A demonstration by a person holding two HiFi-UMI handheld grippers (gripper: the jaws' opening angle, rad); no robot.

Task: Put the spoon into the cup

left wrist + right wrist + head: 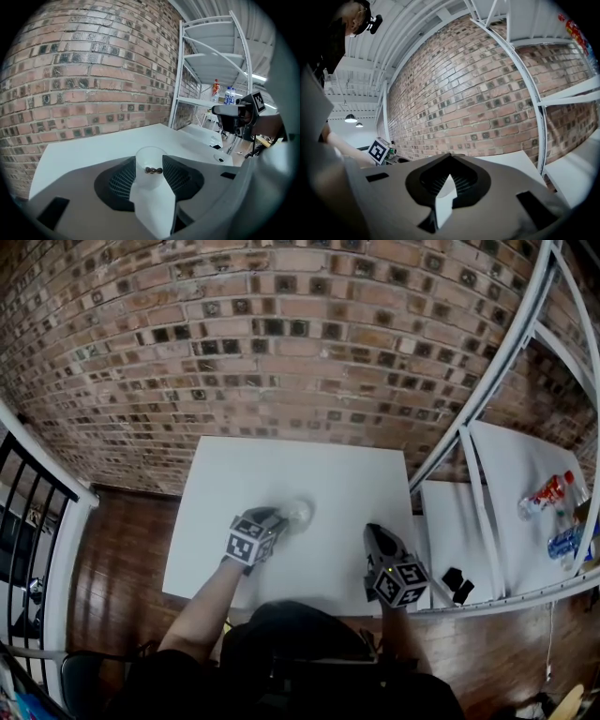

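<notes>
spoon not plainly seen, cup released at frame centre

the translucent round plastic cup (150, 158) stands upright on the white rectangular surface (309, 465), near its lower edge in the head view and a little left of centre. the left gripper (279, 518) sits around it with its fingers spread wide: the cup is between them but they do not clamp it. a small dark knobbly piece (153, 170) shows across the cup's wall in the left gripper view. it may be part of the spoon, though i cannot tell. no spoon lies anywhere on the bare surface. the right gripper (379, 538), lower right of centre, has its fingers closed together with nothing between them. judged from this, the spoon is probably already in the cup, and little seems left beyond pulling the left gripper away.
</notes>
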